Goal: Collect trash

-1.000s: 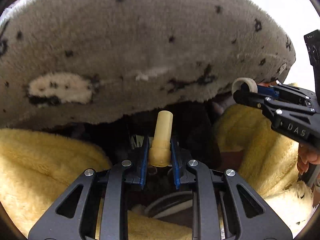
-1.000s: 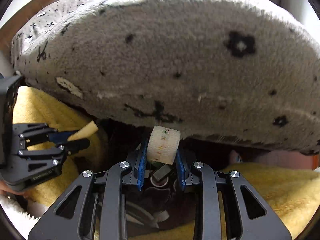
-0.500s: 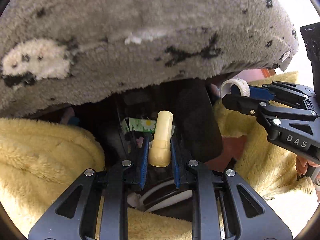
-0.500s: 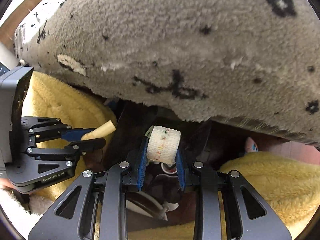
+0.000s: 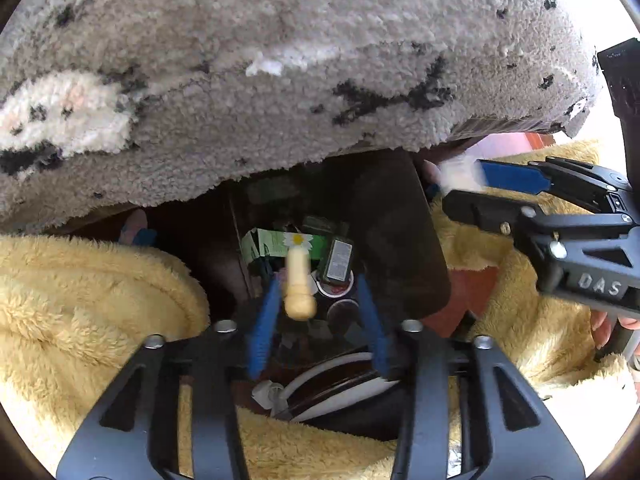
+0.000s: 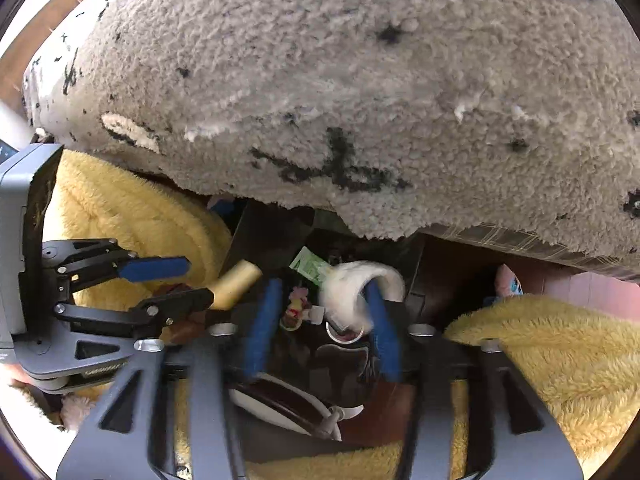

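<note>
The left claw (image 5: 318, 308) points steeply down into a dark bin (image 5: 400, 240) wedged between a grey speckled fleece blanket (image 5: 280, 80) above and a yellow plush blanket (image 5: 80, 300) to either side. Its blue pads (image 5: 264, 320) stand apart and are opening; between them, nearer the left pad, hangs a cream cylindrical tube (image 5: 298, 284), blurred, with no pad visibly pressing on it. From the right wrist view the same tube (image 6: 236, 284) shows just beyond the tips of the left claw (image 6: 188, 280), tilted, over the bin's edge.

Beyond the left claw's tips, inside the bin, lie a green carton with a daisy print (image 5: 280, 242), a small dark packet with a label (image 5: 338, 260) and round cup rims (image 5: 340, 292).

The right claw (image 6: 324, 312) also points down into the bin (image 6: 272, 236), its blue pads (image 6: 260, 328) parted and opening. A white roll of tape (image 6: 356, 284), smeared by motion, sits between them against the right-hand pad; whether that pad still touches it I cannot tell. Past the tips lie a green carton (image 6: 310, 266), a small pink-and-yellow wrapper (image 6: 296, 304) and a metal-rimmed cup (image 6: 344, 332). In the left wrist view the right claw (image 5: 460, 196) comes in from the right with the pale roll (image 5: 456, 172) blurred at its tip.

Below both claws, close to the cameras, a dark brown round lid with a white edge (image 5: 340, 384) lies on the yellow blanket. A fingertip of the person's hand (image 5: 608, 320) shows behind the right claw's body.
</note>
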Motion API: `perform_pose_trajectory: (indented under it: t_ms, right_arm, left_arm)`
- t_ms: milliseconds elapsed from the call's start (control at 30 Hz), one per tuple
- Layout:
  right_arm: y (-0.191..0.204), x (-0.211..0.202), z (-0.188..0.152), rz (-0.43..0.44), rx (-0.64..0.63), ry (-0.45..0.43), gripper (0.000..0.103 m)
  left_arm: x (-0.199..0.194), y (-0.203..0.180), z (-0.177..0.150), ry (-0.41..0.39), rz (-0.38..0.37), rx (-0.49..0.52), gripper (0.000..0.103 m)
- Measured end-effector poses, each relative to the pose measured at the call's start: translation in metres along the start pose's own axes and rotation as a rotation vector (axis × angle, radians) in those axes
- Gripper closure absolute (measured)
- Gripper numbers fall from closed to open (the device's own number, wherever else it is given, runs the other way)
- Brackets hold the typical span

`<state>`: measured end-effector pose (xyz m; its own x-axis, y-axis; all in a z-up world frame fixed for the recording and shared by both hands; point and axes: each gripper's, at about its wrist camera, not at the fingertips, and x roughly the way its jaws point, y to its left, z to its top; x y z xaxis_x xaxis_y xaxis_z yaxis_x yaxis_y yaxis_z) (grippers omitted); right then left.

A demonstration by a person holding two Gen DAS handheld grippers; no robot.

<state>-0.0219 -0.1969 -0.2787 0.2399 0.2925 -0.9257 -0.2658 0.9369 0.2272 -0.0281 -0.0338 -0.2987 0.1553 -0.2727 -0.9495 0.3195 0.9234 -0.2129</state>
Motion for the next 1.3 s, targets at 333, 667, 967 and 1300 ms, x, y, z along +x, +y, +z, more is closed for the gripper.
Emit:
perform_pose_trajectory:
  t_ms: [333, 667, 967, 1300]
  right_arm:
    - [-0.013, -0.028, 0.009, -0.042, 0.031, -0.090, 0.024]
    - [-0.013, -0.135, 0.028, -0.256, 0.040, -0.443, 0.003]
    - [0.005, -0.242, 0.029, -0.374, 0.052, -0.809, 0.003]
    - [0.008, -0.322, 0.040, -0.407, 0.082, -0.997, 0.003]
  left_arm:
    - [-0.031, 0.007, 0.006, -0.094, 0.058, -0.037, 0.023]
    - [-0.140, 0.001, 0.030, -0.410, 0.194, -0.036, 0.008]
    - [-0.257, -0.016, 0.046, -0.780, 0.365, -0.060, 0.008]
    - [-0.335, -0.029, 0.054, -0.961, 0.410, -0.063, 0.008]
